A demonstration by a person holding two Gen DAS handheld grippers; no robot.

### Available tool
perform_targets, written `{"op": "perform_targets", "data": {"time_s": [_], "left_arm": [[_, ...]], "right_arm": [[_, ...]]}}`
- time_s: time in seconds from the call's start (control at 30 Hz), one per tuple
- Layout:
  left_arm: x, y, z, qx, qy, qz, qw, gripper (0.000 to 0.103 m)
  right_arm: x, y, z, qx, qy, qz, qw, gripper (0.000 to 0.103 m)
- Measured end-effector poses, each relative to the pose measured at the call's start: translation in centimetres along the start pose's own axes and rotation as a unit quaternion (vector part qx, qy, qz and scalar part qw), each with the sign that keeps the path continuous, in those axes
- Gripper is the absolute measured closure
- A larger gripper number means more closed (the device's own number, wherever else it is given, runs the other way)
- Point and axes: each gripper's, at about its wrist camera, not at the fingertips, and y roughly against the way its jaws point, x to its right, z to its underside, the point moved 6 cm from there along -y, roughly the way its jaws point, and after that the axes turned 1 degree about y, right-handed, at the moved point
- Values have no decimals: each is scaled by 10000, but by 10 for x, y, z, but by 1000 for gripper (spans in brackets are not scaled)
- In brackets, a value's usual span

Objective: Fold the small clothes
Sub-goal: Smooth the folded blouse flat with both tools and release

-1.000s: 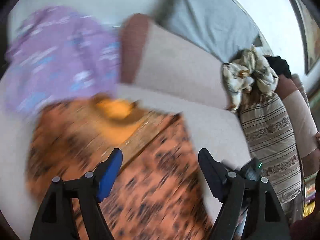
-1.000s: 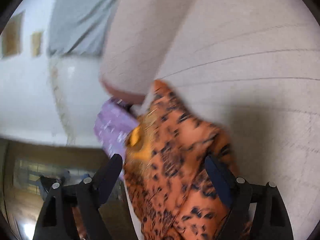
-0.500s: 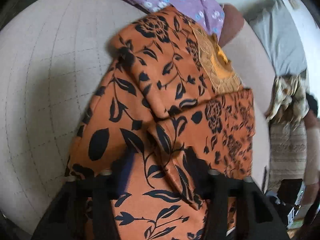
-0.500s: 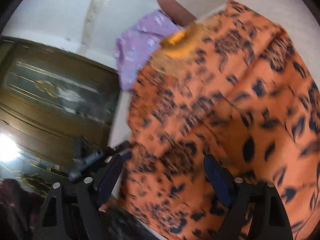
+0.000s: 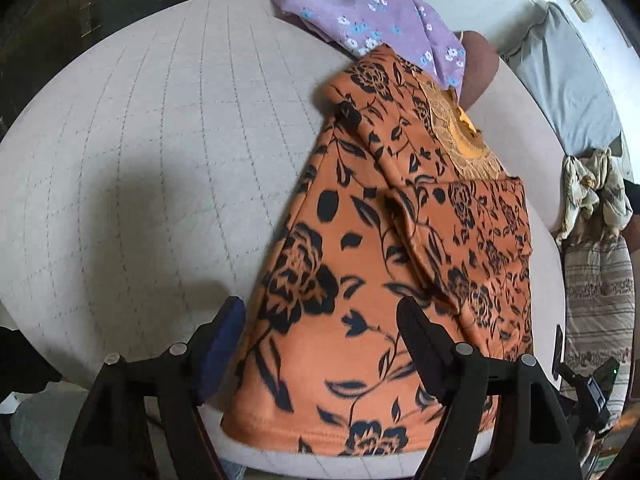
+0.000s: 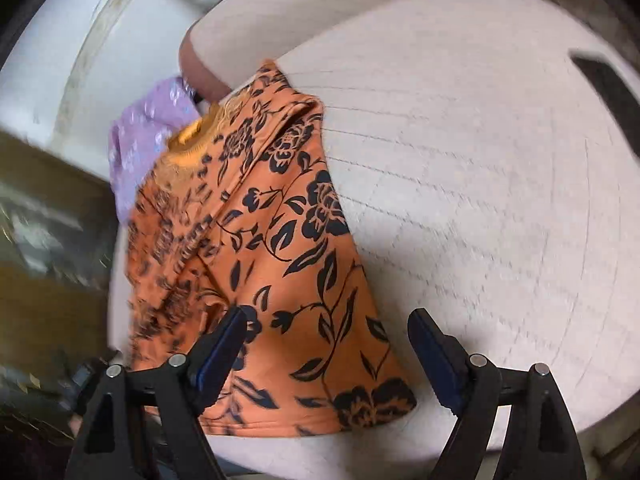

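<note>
Orange floral top [image 5: 360, 264] lies on the quilted grey cushion [image 5: 140, 160], both sides already folded inward, neckline pointing at the purple floral garment [image 5: 360, 12] that touches its collar end. Left gripper [image 5: 320, 332] has just been opening; its jaws now stand wide over the hem end, nothing clamped, fabric under them but pads clear of it. Right gripper [image 6: 326, 344] is also wide open and empty, above the hem's other corner. Risks: the hem [image 5: 340, 436] sits right at the cushion's front edge, so a sloppy pinch could drag the cloth off the edge. Grabbing only the top layer would peel the folded-in sides back open. Uneven lift between the two hands would skew the fold. Carrying the hem too far forward could snag the purple piece. No brand, label or readable text visible anywhere.
</note>
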Motion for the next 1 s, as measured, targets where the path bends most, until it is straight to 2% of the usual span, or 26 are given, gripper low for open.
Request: {"op": "perform_targets", "data": {"time_s": [0.1,0.23,0.3,0.33,0.4,0.47,0.5,0.57,0.67,0.77,0.83,0.93,1.0], "left_arm": [[-4,-4,17,-242,-140,-179,9994,25],[-10,-11,41,-589,-26,-149,9981,26],[-10,-10,48,-616,-74,-248,9978,26],[-11,-10,52,-614,-98,-335,9975,30],[-12,-11,55,-513,-123,-506,9973,42],[-11,-10,55,-492,-124,-520,9974,68],[-12,-10,55,-499,-120,-554,9971,73],[-12,-12,58,-562,-123,-434,9974,93],[-13,-10,58,-642,-143,-457,9968,94],[-11,11,49,-564,-114,-172,9982,95],[-14,34,41,-524,-131,16,9985,95],[-19,57,34,-463,-257,-24,9986,95],[-21,56,35,-514,-346,-149,9980,95]], "right_arm": [[13,-7,3,-201,-70,447,9988,19],[26,-18,9,-619,-355,747,9947,24],[28,-19,11,-720,-411,685,9942,27],[27,-23,14,-858,-402,696,9931,30],[29,-29,17,-970,-360,835,9911,47],[27,-33,19,-1071,-171,1051,9885,53],[26,-35,20,-1117,-77,1188,9866,62],[26,-34,22,-1096,24,1385,9843,72],[22,-30,26,-1073,174,1433,9837,95],[18,-18,25,-848,223,1317,9874,97],[11,4,27,-645,257,1049,9921,97],[0,41,33,-387,392,788,9954,98],[-10,54,37,-366,568,808,9944,98]]}}
